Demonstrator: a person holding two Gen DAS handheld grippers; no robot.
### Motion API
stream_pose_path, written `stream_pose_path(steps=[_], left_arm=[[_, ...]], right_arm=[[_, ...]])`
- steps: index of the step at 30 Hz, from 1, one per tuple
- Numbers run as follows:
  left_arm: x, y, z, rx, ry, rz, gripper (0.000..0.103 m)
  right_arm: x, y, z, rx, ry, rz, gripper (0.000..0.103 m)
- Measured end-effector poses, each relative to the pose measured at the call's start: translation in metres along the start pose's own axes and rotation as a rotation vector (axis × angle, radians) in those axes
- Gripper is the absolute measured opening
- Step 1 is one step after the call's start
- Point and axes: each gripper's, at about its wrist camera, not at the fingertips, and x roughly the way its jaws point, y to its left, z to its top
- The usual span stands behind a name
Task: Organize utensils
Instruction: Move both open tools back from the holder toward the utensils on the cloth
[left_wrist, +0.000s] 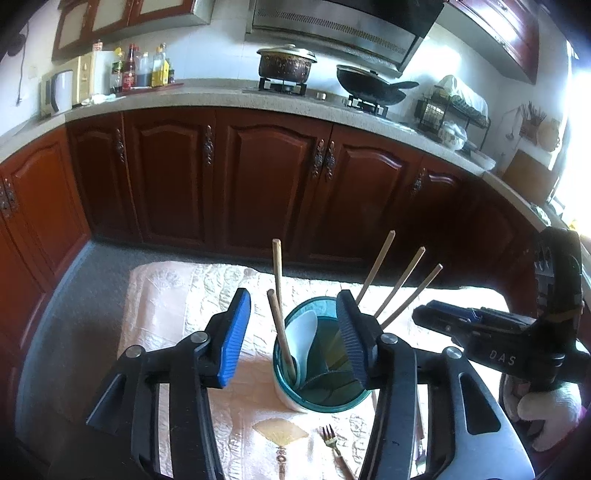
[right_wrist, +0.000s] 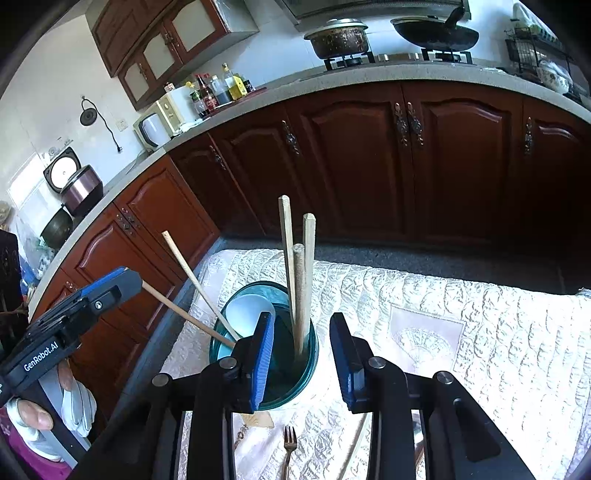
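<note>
- Teal see-through plastic, that's the cup (left_wrist: 321, 363) everything here revolves around. It stands upright on the desk (left_wrist: 177, 295), which has a pale quilted cloth over it.
- Inside the cup: five wooden chopsticks (right_wrist: 299, 280) and a white spoon (left_wrist: 304, 343). They all lean on the rim with the handles fanning out above it, so I'd say upright storage is the whole point.
- The left hand-held gripper (left_wrist: 295, 332) hovers right above the cup, jaws spread wide, nothing between the blue pads. One chopstick (left_wrist: 280, 325) stands loose in the gap, not pinched.
- The right hand-held gripper (right_wrist: 303, 354) sits just over the near rim of the cup, jaws partly apart and holding nothing. The chopsticks rise past the gap between them without being touched.
- Both point down at the cup, which makes sense if drops go straight in.
- A small fork (right_wrist: 290, 443) lies flat on the cloth just in front of the cup, tines toward it. That one's not sorted yet.
- My guess: the fork goes in next. It's thin and flat on soft fabric, so pinching it might be fiddly.
</note>
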Motion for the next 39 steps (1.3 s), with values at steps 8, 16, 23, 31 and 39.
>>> stream_pose_path(steps=[8,16,23,31,39], left_arm=[[-0.015,0.002,-0.002,0.012,-0.032,0.041,0.059],[-0.024,0.002,-0.01,0.018,-0.031,0.066,0.062],[-0.03,0.001,-0.02,0.016,-0.026,0.07,0.064],[-0.037,0.0,-0.031,0.018,-0.023,0.074,0.065],[-0.046,-0.011,-0.044,0.036,-0.032,0.068,0.065]], right_arm=[[-0.008,0.012,-0.004,-0.024,-0.007,-0.011,0.031],[-0.02,0.02,-0.012,-0.036,-0.017,-0.019,0.034],[-0.024,0.026,-0.021,-0.047,-0.014,-0.021,0.035],[-0.034,0.029,-0.034,-0.04,-0.021,-0.013,0.037],[-0.04,0.026,-0.05,-0.037,-0.01,-0.023,0.039]])
